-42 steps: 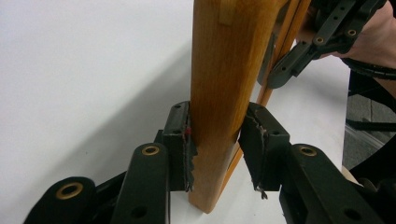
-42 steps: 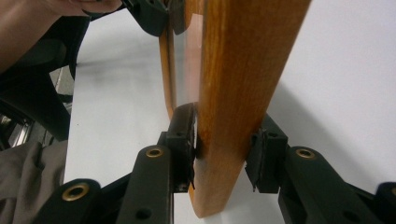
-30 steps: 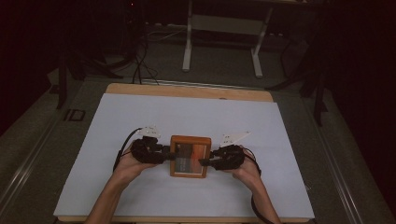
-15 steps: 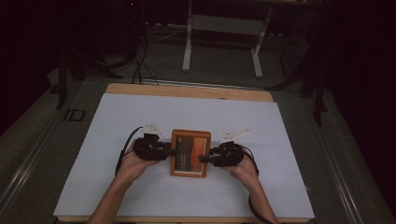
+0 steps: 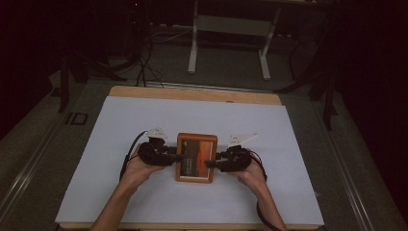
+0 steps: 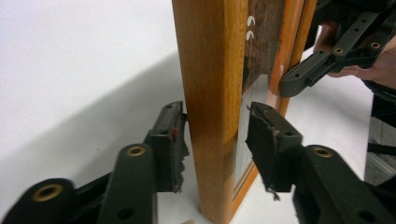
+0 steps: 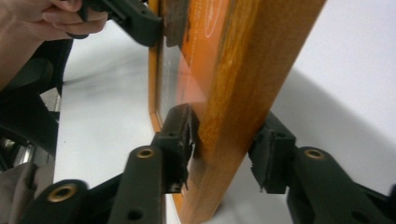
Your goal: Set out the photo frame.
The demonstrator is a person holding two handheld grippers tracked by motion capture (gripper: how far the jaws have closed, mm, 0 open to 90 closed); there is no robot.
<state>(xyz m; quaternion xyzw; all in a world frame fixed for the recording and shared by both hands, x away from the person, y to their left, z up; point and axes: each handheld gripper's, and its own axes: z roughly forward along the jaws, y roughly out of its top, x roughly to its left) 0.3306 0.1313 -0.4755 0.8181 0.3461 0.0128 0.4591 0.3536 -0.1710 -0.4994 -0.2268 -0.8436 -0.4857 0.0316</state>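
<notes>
A wooden picture frame (image 5: 196, 157) with an orange and brown picture under glass lies face up in the middle of the white table (image 5: 144, 120). My left gripper (image 5: 174, 158) straddles its left edge and my right gripper (image 5: 215, 163) its right edge. In the left gripper view the frame's edge (image 6: 215, 70) stands between the jaws of the left gripper (image 6: 215, 126), and a thin gap shows at the glass-side pad. In the right gripper view the frame (image 7: 252, 70) sits between the jaws of the right gripper (image 7: 226, 135). Both pairs of jaws have just been opening.
A white sheet covers the wooden table; its bare far edge (image 5: 192, 94) shows. Beyond it on the dark floor stand a white metal stand (image 5: 195, 43) and loose cables (image 5: 144, 72). The person's forearms (image 5: 120, 202) come in from the bottom.
The frame's far edge sits slightly farther from the person than a second ago. Both hands stay at its sides, almost unmoved.
</notes>
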